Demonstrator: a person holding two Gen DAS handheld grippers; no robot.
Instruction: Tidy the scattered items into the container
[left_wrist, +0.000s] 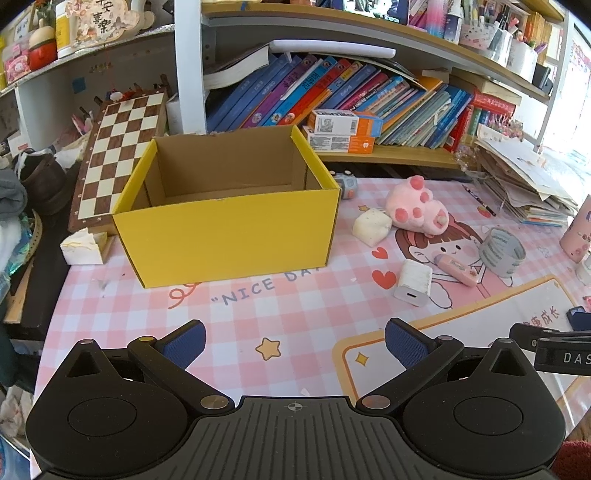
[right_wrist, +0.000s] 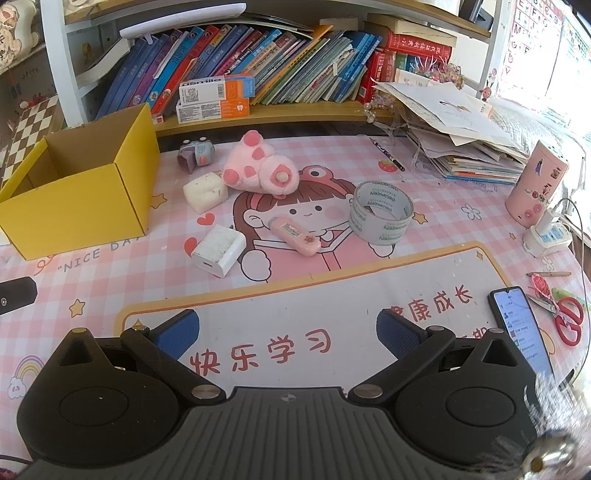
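Nothing was in the yellow box (left_wrist: 225, 229) yet. It sat ahead of the left tool (left_wrist: 293, 341), which was wide open and held nothing. The right tool (right_wrist: 286, 332) was wide open and empty too. Ahead of it lay the charger (right_wrist: 218, 250), pink plush (right_wrist: 258, 166), tape roll (right_wrist: 380, 212), white block (right_wrist: 205, 192) and pink corrector (right_wrist: 295, 236), all waiting on the desk (right_wrist: 369, 295).

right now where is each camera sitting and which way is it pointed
Left wrist: sits on the left claw, low over the pink desk mat, facing the open yellow box and the bookshelf behind it; both its blue pads show, spread apart, with a tip of the right claw at the right edge.
Right wrist: sits on the right claw, further right, facing the white charger, tape roll and pink plush; its pads also spread.
Shared: box, charger, plush, tape roll, mat.
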